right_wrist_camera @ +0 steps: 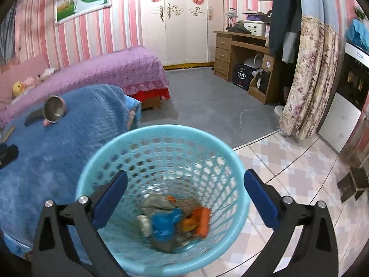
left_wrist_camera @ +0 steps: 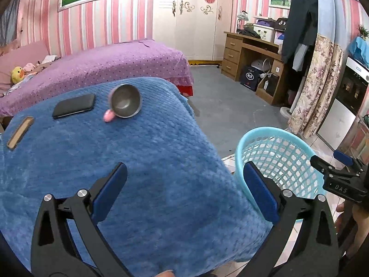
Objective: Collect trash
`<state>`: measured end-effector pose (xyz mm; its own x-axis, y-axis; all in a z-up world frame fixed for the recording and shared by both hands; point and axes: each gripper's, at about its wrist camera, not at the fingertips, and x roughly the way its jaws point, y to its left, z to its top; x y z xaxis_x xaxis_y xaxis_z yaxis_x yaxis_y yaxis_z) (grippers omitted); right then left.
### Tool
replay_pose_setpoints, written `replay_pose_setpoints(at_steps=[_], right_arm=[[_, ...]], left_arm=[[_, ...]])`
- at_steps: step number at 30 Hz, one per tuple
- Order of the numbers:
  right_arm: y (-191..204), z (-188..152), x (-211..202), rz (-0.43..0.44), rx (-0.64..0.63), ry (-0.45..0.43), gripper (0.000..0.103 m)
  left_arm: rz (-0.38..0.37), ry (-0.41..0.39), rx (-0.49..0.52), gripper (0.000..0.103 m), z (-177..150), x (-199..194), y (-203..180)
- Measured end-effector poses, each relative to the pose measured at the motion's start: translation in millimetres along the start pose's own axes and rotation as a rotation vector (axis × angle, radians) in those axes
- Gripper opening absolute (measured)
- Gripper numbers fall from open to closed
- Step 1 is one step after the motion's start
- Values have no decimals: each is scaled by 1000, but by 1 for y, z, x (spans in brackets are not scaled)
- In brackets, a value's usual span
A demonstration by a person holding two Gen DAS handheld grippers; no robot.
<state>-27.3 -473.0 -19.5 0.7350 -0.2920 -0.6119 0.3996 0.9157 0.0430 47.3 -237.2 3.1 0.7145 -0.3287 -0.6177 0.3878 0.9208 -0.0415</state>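
From the left wrist view we see our left gripper (left_wrist_camera: 184, 190) with its blue pads spread wide and nothing between them, poised over the blue blanket (left_wrist_camera: 143, 161) that covers the table. On the blanket, at the far end from the gripper, stands a metal bowl (left_wrist_camera: 125, 101), tilted toward us and empty as far as we can tell. A small pink thing (left_wrist_camera: 108, 116) lies touching the bowl's near rim; what it is we cannot tell. Just left of the bowl lies a black phone (left_wrist_camera: 73, 106), and farther left a flat brown case (left_wrist_camera: 20, 132). To the right of the blanket, on the floor just beside the table's edge, stands the light blue basket (left_wrist_camera: 253, 143); from here only its mesh wall shows, not its contents. Beyond the basket, at the right edge, part of our right gripper (left_wrist_camera: 332, 168) comes into view.

From the right wrist view our right gripper (right_wrist_camera: 185, 195) hangs directly above the basket (right_wrist_camera: 161, 131), its fingers standing far apart and holding nothing. The trash (right_wrist_camera: 175, 221) lies at the bottom of the basket: a crumpled blue piece, orange wrappers beside it, and greyish scraps, all blurred. Left of the basket the blanket (right_wrist_camera: 57, 152) still carries the bowl (right_wrist_camera: 55, 109), well apart from the basket.
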Motion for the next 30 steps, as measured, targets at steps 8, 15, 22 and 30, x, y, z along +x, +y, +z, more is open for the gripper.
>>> replay_pose_setpoints(at_steps=[8, 15, 22, 30], right_arm=[[66, -10, -48, 31, -39, -70, 98], [117, -12, -85, 88, -79, -143, 98], [150, -30, -97, 123, -84, -176, 98], [153, -46, -91, 107, -73, -183, 98]], left_arm=[[40, -30, 5, 97, -17, -44, 46], [83, -52, -10, 97, -35, -68, 81], [108, -111, -17, 98, -53, -78, 100], [105, -138, -11, 98, -64, -78, 107]])
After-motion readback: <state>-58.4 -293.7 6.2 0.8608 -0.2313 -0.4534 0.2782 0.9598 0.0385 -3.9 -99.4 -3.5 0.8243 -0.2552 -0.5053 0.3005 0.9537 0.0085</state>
